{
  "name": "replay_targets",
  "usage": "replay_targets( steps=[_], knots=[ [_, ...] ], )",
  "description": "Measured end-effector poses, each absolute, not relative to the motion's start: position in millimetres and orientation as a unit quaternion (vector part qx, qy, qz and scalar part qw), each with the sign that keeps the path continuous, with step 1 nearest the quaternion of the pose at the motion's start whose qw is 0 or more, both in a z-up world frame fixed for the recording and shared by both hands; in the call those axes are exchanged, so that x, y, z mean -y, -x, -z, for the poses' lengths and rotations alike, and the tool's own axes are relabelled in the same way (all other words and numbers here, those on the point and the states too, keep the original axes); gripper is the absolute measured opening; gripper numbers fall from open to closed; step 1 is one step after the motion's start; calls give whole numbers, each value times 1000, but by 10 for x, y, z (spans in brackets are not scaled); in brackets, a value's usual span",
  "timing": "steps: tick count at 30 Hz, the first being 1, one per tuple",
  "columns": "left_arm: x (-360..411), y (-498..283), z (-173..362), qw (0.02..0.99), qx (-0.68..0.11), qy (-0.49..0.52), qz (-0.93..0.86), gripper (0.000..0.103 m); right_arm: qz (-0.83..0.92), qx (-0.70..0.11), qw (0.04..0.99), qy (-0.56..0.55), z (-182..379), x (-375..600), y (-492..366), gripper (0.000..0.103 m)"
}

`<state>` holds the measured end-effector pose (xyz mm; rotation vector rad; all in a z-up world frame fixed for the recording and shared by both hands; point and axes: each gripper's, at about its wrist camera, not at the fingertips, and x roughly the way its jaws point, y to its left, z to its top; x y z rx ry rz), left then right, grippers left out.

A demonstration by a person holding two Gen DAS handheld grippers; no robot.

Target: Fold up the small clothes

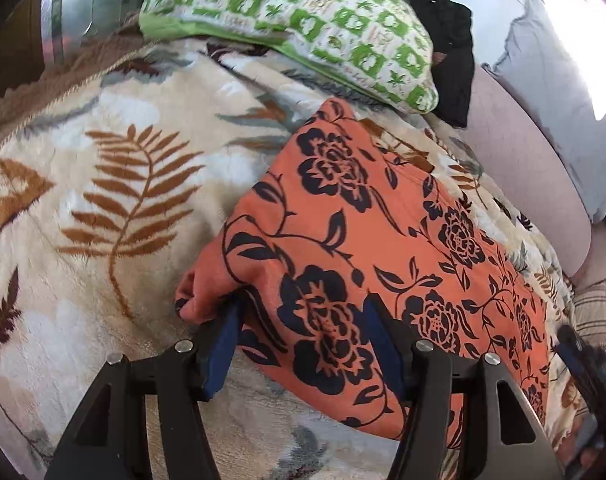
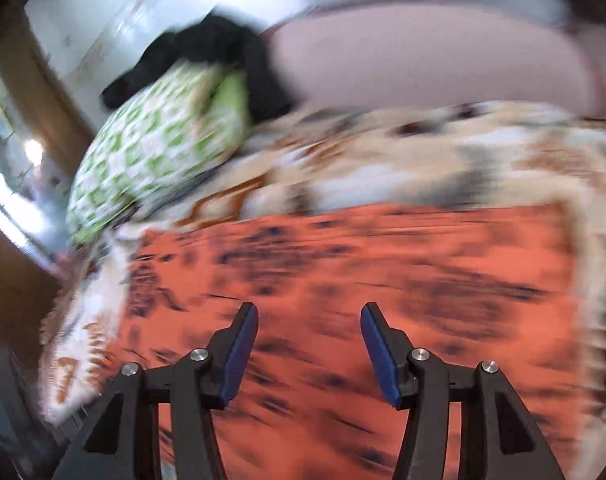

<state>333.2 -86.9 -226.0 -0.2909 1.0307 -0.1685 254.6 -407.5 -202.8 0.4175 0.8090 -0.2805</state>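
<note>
1. The orange woven garment printed with dark navy roses and vines (image 1: 367,248) lies on the bed, spread over a plush cream blanket with brown fern-leaf pattern (image 1: 115,200). The cloth looks thin and matte; the blanket looks fleecy with a soft nap.
2. The garment is roughly rectangular. Its near-left corner is bunched into a small rounded lump, and its right side runs flat toward the bed's edge.
3. Left tongs (image 1: 299,320): the two blue-padded fingers stand wide apart, released. The left pad (image 1: 223,348) touches the bunched corner; garment cloth fills the gap between the pads without being pinched.
4. Right tongs (image 2: 309,320): also spread open, gripping nothing, above the orange garment (image 2: 343,264). This view is motion-blurred, so I cannot tell whether the pads touch the cloth.
5. At the head of the bed a white cotton pillow with a green block print (image 1: 295,28) rests on the blanket. A crumpled black cloth (image 1: 443,32) lies just behind it, touching it.
6. A smooth pale pink curved bed frame (image 1: 531,160) borders the blanket on the right.
</note>
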Motion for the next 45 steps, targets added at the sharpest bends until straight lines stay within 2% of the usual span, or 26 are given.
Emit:
replay_targets(
  steps=[3,6,9,12,16,18,22,27,30,31,32,35,40,45],
  knots=[
    [966,-3353,2310,860,-492,117,71,66,158,-397,871,-243,2127,4482,-1993,58],
    [1069,-3414,2432,856,-507,84,53,66,190,-442,829,-285,2584,4761,-1602,58],
    [1074,-3353,2386,861,-502,66,53,66,187,-433,823,-317,2712,4830,-1368,58],
    [946,-3291,2297,869,-484,91,51,66,190,-394,838,-326,2553,4782,-1255,58],
    [806,-3121,2153,880,-457,115,54,66,173,-314,896,-264,2169,4550,-1153,58],
    [785,-3015,2088,886,-446,113,59,66,156,-287,902,-281,2109,4483,-1147,58],
    [724,-2896,2119,873,-463,144,57,66,202,-275,903,-260,2123,4372,-1283,58],
    [624,-2779,2311,847,-499,177,41,66,263,-203,926,-179,1831,4273,-1096,58],
    [622,-2725,2378,837,-510,193,47,66,186,-235,929,-217,1915,4275,-1189,57],
    [636,-2725,2397,834,-513,197,52,66,159,-264,920,-243,2019,4286,-1283,50],
    [646,-2730,2415,832,-515,200,56,66,141,-307,904,-262,2165,4294,-1412,38],
    [694,-2773,2495,818,-528,212,78,66,122,-419,847,-304,2682,4337,-1702,37],
    [705,-2912,2595,803,-530,252,105,66,91,-358,881,-295,2368,4214,-1602,35],
    [766,-3064,2607,802,-509,284,130,65,64,-348,887,-296,2316,4010,-1614,35]
  ],
)
